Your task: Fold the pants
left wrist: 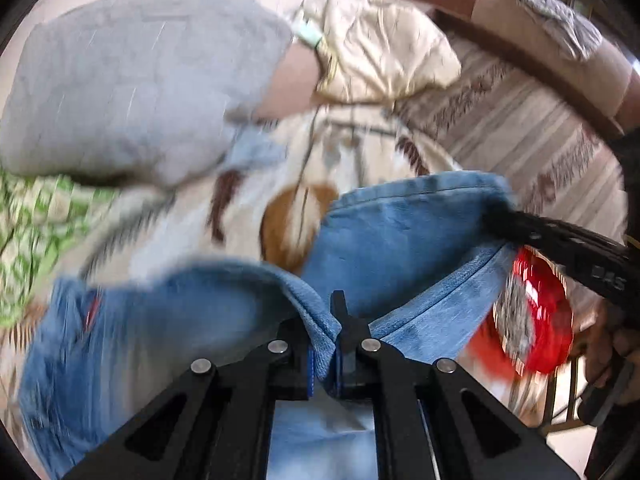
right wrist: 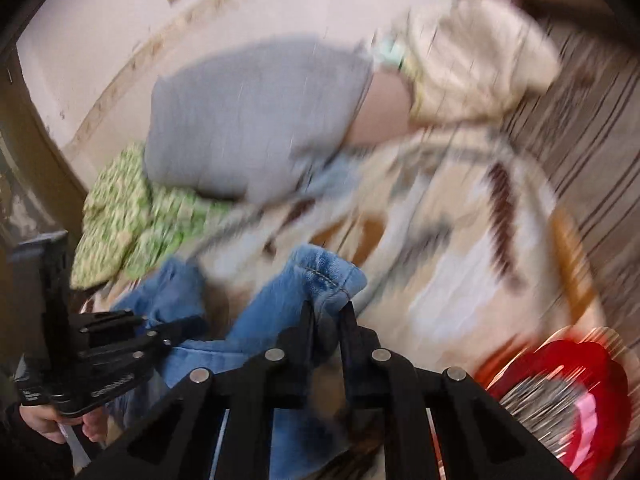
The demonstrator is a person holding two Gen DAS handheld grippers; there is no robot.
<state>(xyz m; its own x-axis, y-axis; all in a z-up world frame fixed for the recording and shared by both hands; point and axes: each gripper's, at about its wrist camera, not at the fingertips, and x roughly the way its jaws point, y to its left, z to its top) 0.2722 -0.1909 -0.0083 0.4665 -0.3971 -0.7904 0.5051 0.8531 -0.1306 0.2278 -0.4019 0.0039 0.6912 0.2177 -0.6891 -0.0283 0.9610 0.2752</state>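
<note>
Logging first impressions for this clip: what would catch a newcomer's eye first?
The faded blue denim pants, pinched at centre by both the left tool and the right tool. Next, the shiny red round object at lower right, then the grey pillow on the patterned cream bedspread behind.

We see soft, even indoor light with weak shadows, heavy motion blur smearing the bedding (left wrist: 360, 152) and red cushion (right wrist: 560, 400), sharper gripper fingers (left wrist: 340, 312), glare on rivets, and dark, curved fisheye edges in both views.
</note>
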